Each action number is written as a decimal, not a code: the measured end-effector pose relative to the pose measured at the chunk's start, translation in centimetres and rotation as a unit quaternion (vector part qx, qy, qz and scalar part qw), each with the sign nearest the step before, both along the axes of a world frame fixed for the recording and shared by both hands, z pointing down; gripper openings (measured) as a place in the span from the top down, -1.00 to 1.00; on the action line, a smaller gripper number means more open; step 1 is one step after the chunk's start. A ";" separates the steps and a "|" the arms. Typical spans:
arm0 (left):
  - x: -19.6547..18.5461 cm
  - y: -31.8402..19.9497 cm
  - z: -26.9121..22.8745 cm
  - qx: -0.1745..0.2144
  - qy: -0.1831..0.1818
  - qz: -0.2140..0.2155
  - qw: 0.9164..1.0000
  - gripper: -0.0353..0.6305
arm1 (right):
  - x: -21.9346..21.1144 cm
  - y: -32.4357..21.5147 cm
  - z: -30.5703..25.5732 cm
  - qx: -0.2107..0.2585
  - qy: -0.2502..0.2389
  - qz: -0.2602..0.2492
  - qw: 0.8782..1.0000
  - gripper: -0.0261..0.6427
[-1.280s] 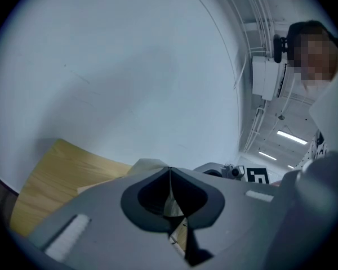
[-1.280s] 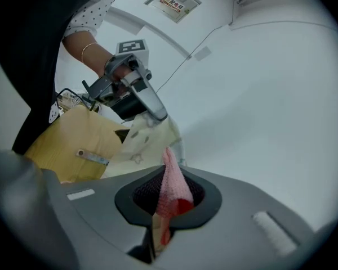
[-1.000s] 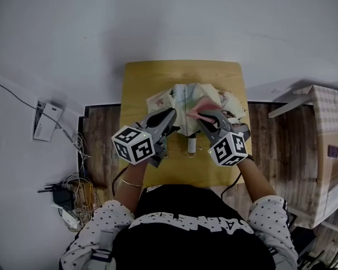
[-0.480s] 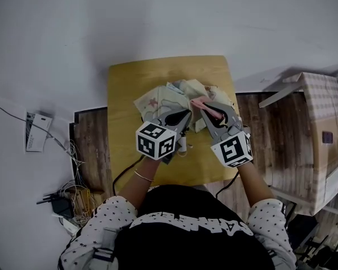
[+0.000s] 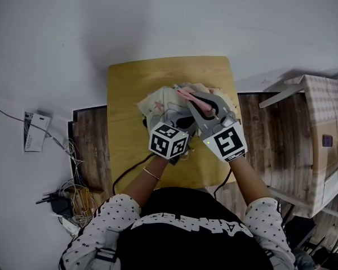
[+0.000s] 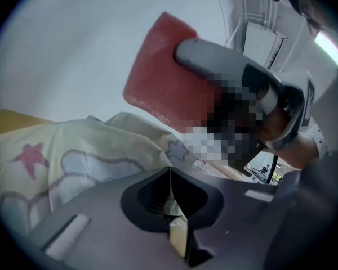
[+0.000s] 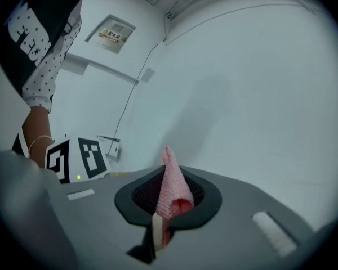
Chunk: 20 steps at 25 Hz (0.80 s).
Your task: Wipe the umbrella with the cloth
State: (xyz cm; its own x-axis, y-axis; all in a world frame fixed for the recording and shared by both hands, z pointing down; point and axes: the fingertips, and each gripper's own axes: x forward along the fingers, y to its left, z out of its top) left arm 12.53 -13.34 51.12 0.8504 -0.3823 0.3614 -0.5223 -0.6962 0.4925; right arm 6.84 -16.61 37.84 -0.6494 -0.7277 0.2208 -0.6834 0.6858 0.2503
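The right hand-held gripper [image 7: 163, 207] clamps the pink cloth [image 7: 172, 185] over the umbrella [image 6: 96, 162], whose fabric the left hand-held gripper [image 6: 170, 194] pinches

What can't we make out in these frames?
- Handle of umbrella: head view, hidden under left gripper and right gripper.
- Whether cloth touches umbrella: head view too small; right gripper view shows no umbrella.
- Right gripper's middle: left gripper view, mosaic patch.
- Umbrella's full shape: left gripper view, cut by the gripper body and frame edge.
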 end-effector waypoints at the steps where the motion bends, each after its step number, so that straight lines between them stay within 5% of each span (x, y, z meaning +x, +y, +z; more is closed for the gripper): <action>1: 0.1 0.0 0.2 -0.003 0.002 0.002 1.000 0.88 | -0.6 -0.3 0.3 -0.009 -0.013 -0.009 1.000 0.82; 13: -0.4 0.9 1.5 -0.034 0.030 0.024 0.999 0.87 | -3.1 -2.6 6.4 -0.094 0.006 -0.044 0.995 0.82; 20: -4.3 2.1 0.8 -0.046 0.030 0.015 0.998 0.73 | -2.9 -2.8 10.5 -0.122 0.048 -0.034 0.991 0.82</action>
